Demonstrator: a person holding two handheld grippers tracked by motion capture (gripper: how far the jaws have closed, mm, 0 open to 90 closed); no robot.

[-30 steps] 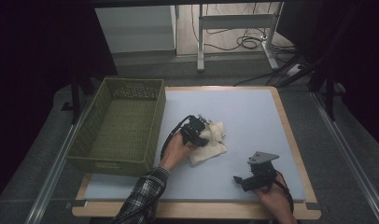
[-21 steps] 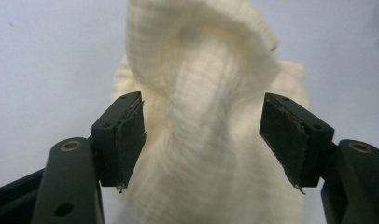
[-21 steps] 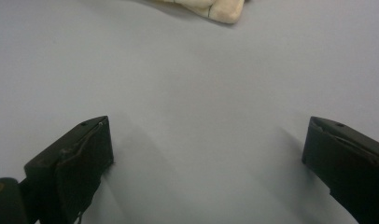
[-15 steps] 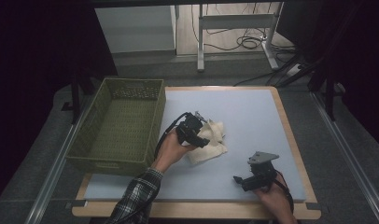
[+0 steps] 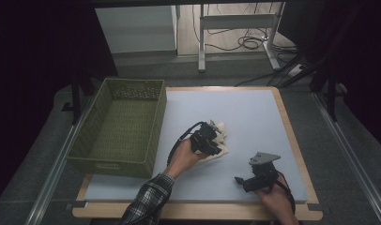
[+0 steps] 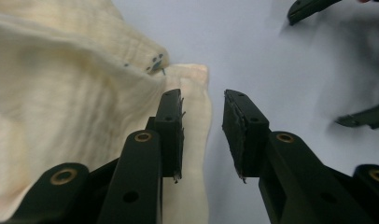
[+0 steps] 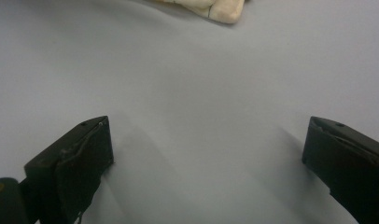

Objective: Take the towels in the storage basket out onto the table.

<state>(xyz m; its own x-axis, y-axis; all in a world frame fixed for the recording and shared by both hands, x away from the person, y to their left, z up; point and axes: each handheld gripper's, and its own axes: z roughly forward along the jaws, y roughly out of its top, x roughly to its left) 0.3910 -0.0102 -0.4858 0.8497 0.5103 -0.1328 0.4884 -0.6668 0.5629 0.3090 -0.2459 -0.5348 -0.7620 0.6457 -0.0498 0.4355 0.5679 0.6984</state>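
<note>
Between the jaws of the left gripper [image 6: 202, 135] sits the edge of the cream cloth [image 6: 66, 107]; the jaws have just been closing on it, a narrow gap left, pads not yet pressing the fold. Most of the cloth bunches outside the left jaw, on the pale blue table [image 5: 254, 117]. Over on the right gripper [image 7: 204, 168], jaws spread wide over bare table, the cloth's corner well ahead of them. Green basket [image 5: 118, 126] sits beyond.
</note>
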